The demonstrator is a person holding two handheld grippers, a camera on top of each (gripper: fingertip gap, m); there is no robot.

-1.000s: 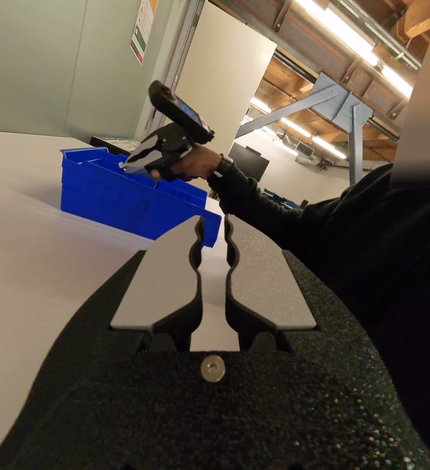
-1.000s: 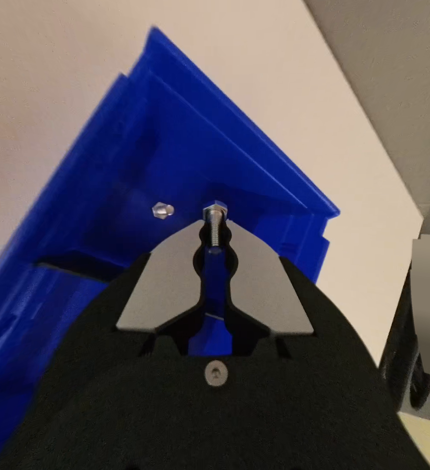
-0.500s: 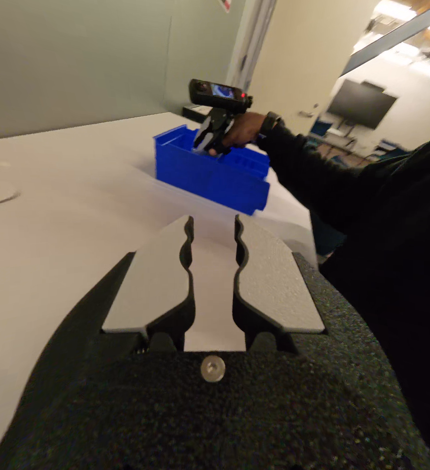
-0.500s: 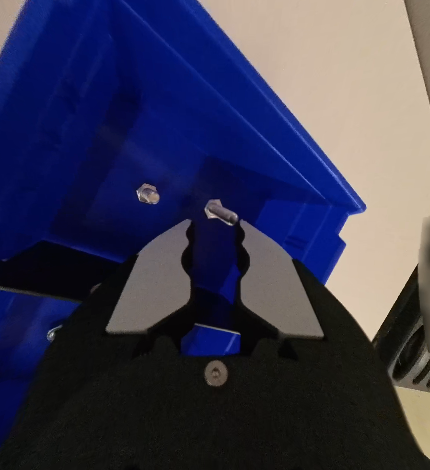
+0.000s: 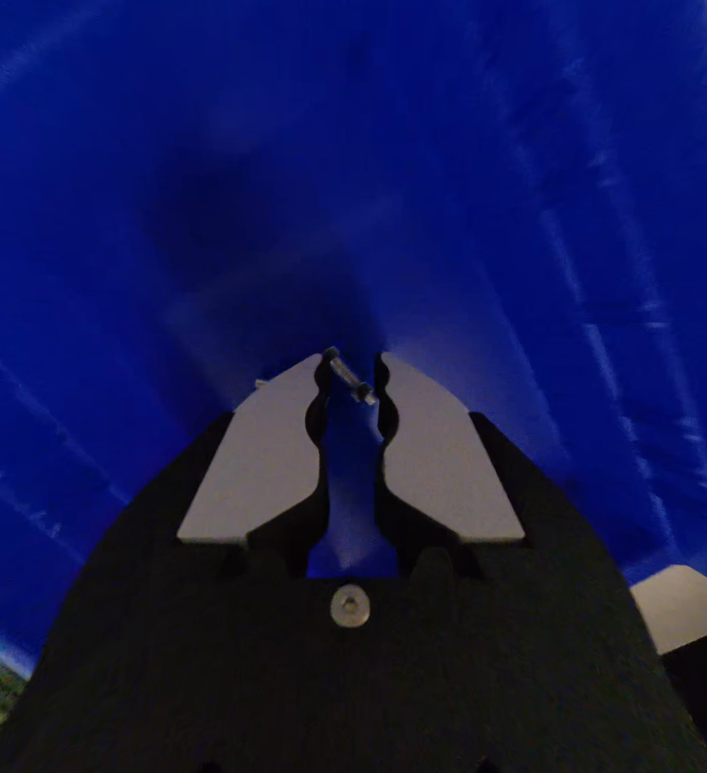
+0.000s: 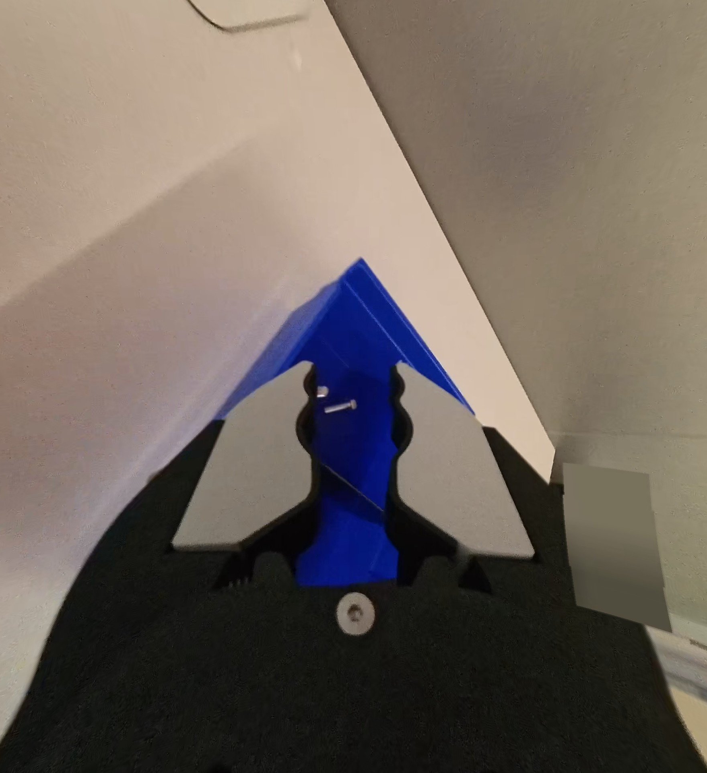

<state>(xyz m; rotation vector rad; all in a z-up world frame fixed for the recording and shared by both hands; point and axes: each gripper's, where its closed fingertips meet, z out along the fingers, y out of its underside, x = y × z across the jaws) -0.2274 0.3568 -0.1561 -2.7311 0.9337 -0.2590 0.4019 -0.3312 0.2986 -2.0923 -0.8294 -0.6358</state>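
Observation:
In the left wrist view, my left gripper [image 5: 349, 359] is deep inside the blue bin [image 5: 343, 167]. A small silver bolt with a nut on it [image 5: 348, 376] lies slantwise between its fingertips. The bolt's head is at the left fingertip [image 5: 301, 376], and a thin gap shows at the right one, so the jaws stand open around it. In the right wrist view, my right gripper [image 6: 351, 368] is open and empty above a corner of the blue bin [image 6: 360, 318]. A loose bolt [image 6: 340, 408] and a second small bolt [image 6: 321, 392] lie on the bin floor below it.
The bin stands on a white table [image 6: 134, 209] near its far edge, with a grey wall [image 6: 552, 167] behind. A grey and black part [image 5: 686, 606], seemingly the other gripper, shows at the lower right of the left wrist view.
My right gripper opened and let go of its bolt, which now lies in the bin, and pulled back. My left gripper moved from above the table into the bin and narrowed around a bolt.

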